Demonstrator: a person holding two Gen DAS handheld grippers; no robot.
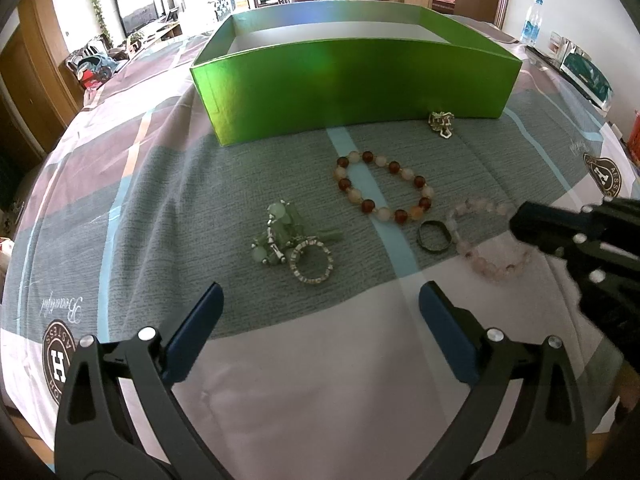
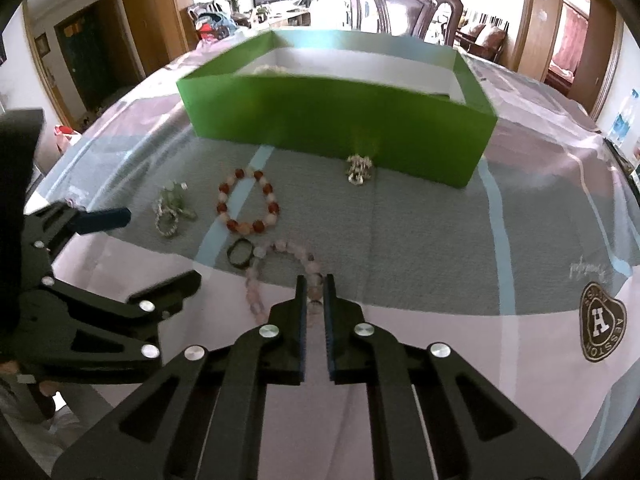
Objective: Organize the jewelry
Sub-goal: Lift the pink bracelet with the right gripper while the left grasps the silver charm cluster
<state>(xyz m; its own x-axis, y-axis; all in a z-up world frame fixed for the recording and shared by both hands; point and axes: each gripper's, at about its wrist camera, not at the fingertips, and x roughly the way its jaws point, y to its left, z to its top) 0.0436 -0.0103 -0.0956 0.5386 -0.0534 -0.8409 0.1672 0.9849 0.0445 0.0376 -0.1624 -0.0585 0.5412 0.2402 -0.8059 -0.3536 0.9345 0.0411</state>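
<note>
1. Right hand-held gripper [image 2: 315,294] is clamped on the pink bead bracelet [image 2: 280,268], well in front of the green box [image 2: 332,128].
2. Left hand-held gripper [image 1: 320,308] is spread apart, before the box.

Left gripper [image 1: 320,306]: matte black arms with long triangular cut-outs, and round silver screw heads gleaming at each pivot. Its two fingers [image 1: 196,332] wear flat, dark blue pads. Over to the right gripper [image 2: 315,292]: same black skeleton frame, same silver screws in a row across the linkage, and its pads show a fine ribbed blue edge along the inner faces. At the lower left of the right wrist view, a sliver of skin beside grey fabric.
</note>
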